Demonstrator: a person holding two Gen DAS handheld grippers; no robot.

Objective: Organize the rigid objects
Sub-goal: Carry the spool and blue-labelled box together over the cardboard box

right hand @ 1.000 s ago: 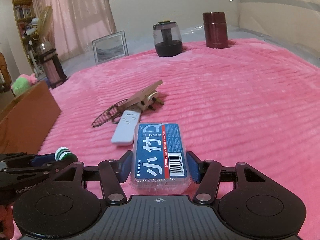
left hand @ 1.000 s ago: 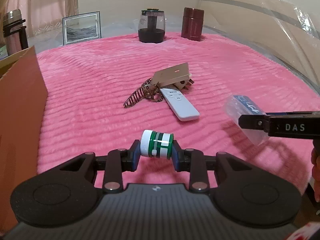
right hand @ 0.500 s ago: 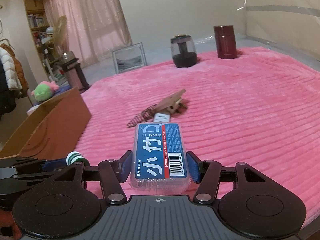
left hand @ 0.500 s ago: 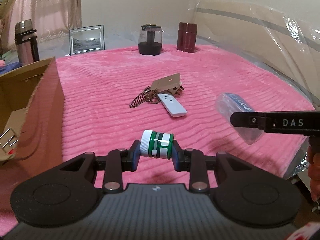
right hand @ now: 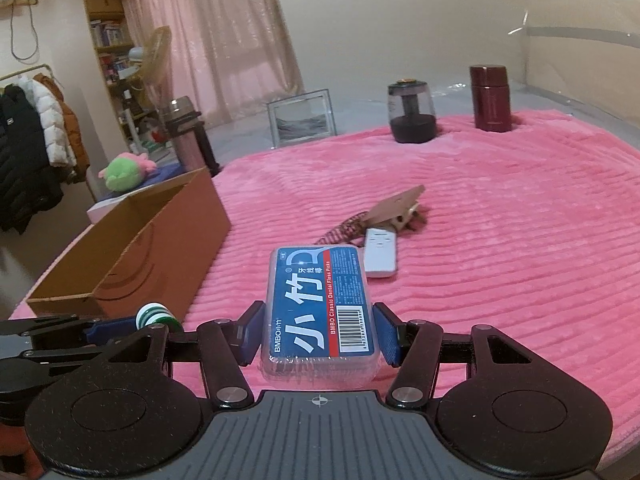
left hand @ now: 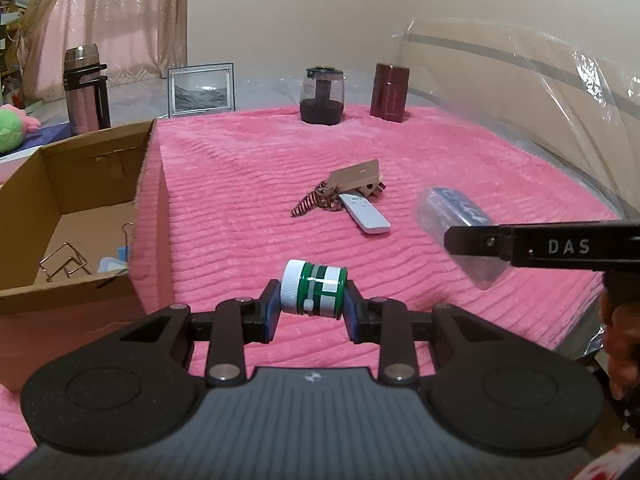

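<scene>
Pink blanket (left hand: 248, 184) covers the bed, with an open cardboard box (left hand: 86, 148) at its left edge. Near the middle lies a white remote (left hand: 365, 215). Above the blanket, the right gripper (right hand: 316, 334) clamps a floss pick box (right hand: 318, 300), while the left gripper (left hand: 312, 304) pinches a green-and-white bottle (left hand: 314, 290) sideways.

Your left gripper (left hand: 311, 306) and right gripper (right hand: 317, 334) look alike: matte black linkage arms with silver pivot screws, blue finger pads (right hand: 385, 334), round side discs, a ribbed grey base, and white "DAS" lettering along the right one's side.
</scene>
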